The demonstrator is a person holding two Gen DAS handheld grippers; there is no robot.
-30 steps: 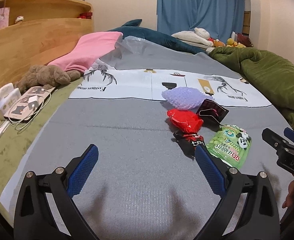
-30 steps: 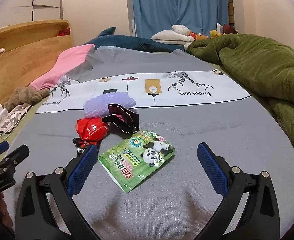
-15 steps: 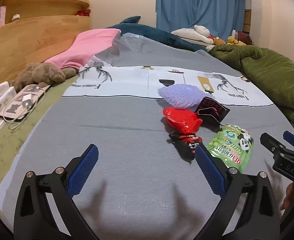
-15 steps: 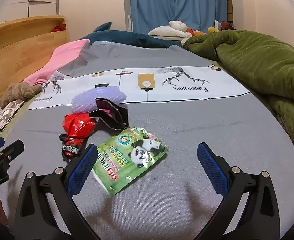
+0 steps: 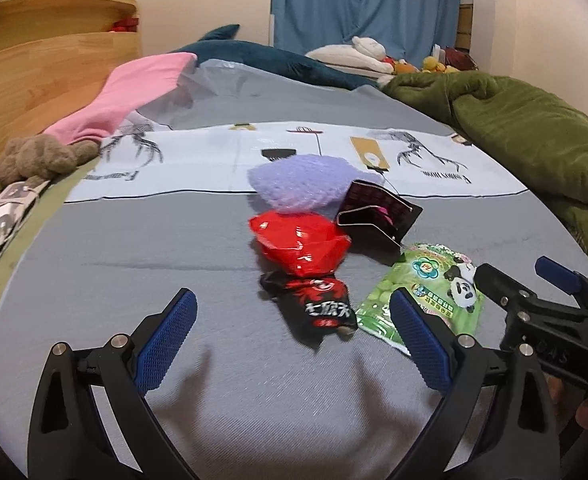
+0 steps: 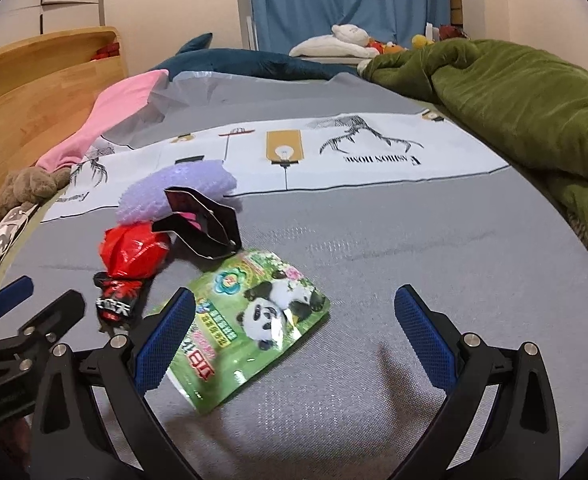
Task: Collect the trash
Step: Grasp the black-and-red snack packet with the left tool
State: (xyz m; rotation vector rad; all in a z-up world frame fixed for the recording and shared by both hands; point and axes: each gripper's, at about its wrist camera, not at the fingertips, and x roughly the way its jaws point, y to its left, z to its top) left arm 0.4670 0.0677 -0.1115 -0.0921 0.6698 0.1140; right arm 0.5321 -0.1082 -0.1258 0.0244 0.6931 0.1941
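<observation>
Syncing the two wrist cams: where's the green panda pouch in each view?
Left wrist: green panda pouch lies right of centre, partly behind the left gripper's right finger.
Right wrist: it lies lower centre-left, partly behind the right gripper's left finger.
Shared landmark: the red wrapper, left of the pouch in both.

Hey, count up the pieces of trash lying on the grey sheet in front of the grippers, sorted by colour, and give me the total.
Red and black wrapper: 1
Green panda pouch: 1
Purple bubble wrap: 1
Black packet with pink inside: 1
Total: 4
</observation>
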